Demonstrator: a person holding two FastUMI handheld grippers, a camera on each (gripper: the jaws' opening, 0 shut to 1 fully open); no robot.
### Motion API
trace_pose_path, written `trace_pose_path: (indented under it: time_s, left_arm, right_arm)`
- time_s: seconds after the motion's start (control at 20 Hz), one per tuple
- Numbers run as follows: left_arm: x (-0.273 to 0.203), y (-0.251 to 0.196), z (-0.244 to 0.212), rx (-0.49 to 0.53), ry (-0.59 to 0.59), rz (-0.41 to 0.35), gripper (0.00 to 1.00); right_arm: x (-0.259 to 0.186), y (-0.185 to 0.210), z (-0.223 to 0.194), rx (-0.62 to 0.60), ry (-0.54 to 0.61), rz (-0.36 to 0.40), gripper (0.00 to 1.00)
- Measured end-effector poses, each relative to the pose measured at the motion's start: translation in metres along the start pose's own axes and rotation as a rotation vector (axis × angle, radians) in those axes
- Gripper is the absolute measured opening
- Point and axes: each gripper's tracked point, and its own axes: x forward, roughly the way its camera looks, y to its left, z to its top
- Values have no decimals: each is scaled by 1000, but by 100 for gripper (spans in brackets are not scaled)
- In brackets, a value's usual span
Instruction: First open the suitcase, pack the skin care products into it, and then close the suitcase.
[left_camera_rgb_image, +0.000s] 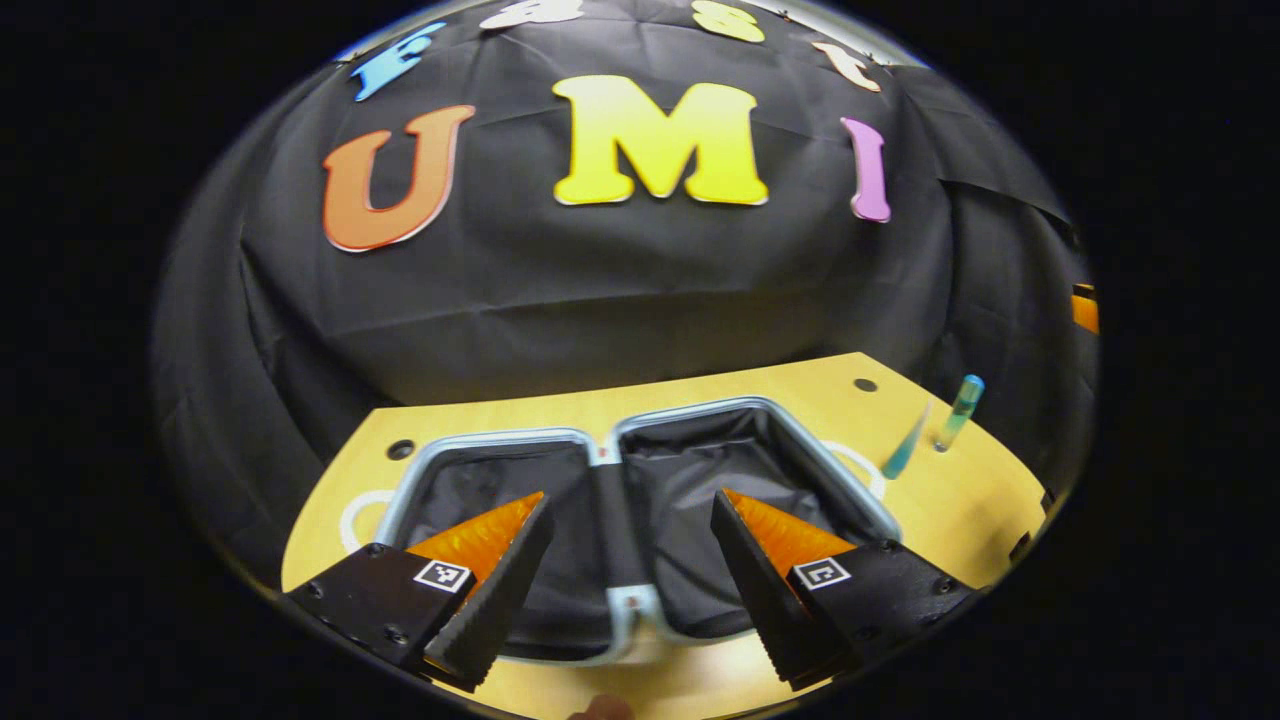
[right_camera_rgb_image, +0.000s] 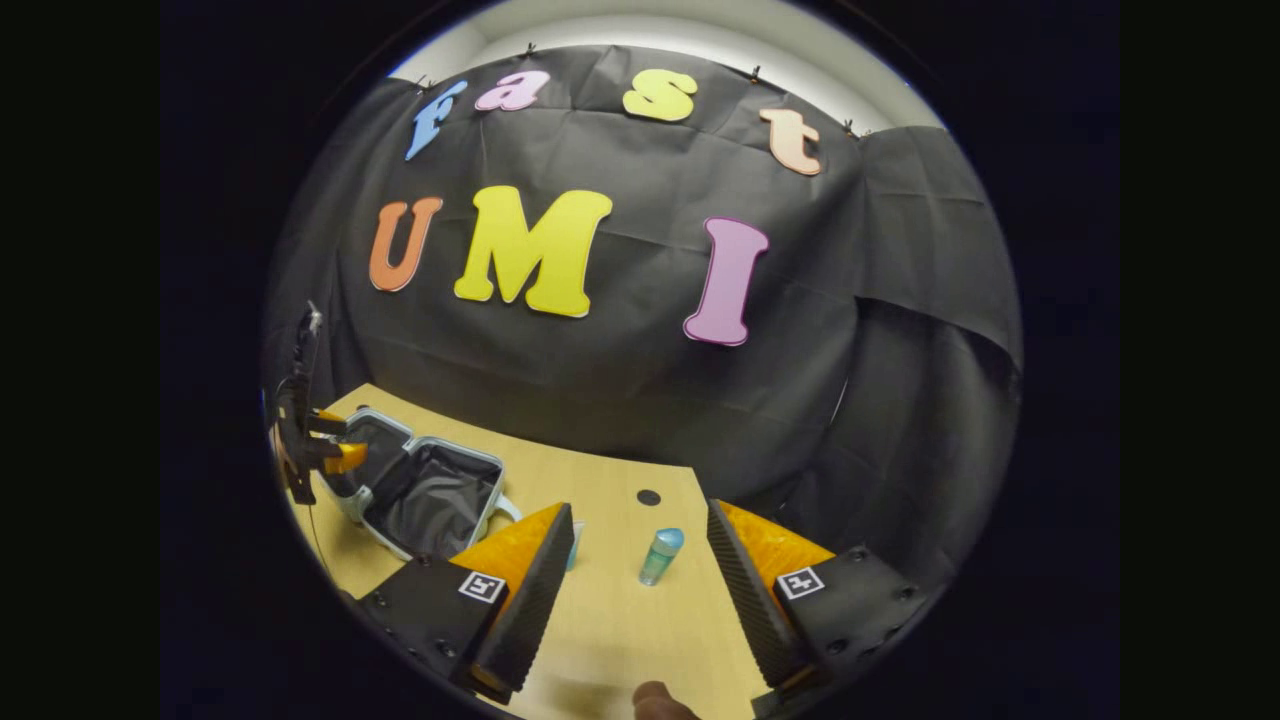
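Suitcase (left_camera_rgb_image: 640, 520): lying fully opened on the wooden table (left_camera_rgb_image: 960, 500), both dark-lined halves facing up, pale rim running round each. In the left gripper view it is sitting directly ahead of and beneath the left gripper (left_camera_rgb_image: 632, 545), the centre hinge lining up with the gap between the fingers. In the right gripper view the suitcase (right_camera_rgb_image: 425, 490) is lying off to the left of the right gripper (right_camera_rgb_image: 640, 555), well apart from it.

Skin care bottle (right_camera_rgb_image: 660, 556), teal with a rounded cap: standing upright on the table, just ahead of the right gripper, between its two fingers but nearer the right-hand one, touching neither. In the left gripper view the same bottle (left_camera_rgb_image: 958, 412) is standing far to the right of the suitcase.

Skin care tube (left_camera_rgb_image: 905, 450), slim, teal: standing beside the bottle; in the right gripper view it is peeking out behind the left-hand finger.

Left gripper: fingers spreading wide, holding nothing, hovering over the suitcase.

Right gripper: fingers spreading wide, holding nothing.
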Motion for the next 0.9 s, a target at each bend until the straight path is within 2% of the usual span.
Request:
trace_pose_path:
  time_s: [0.25, 0.6, 0.75, 0.9]
  left_arm:
    - [19, -122, 3, 33, 19, -125, 100]
    - [53, -243, -4, 56, 57, -239, 100]
    - [83, -281, -20, 40, 68, -257, 100]
    - [113, -293, -45, 16, 124, -218, 100]
  right_arm:
    - [15, -39, -22, -6, 20, 30, 80]
    - [40, -94, -52, 4, 75, 37, 80]
    - [51, -107, -70, 8, 115, 49, 80]
    - [61, -118, -85, -8, 150, 62, 80]
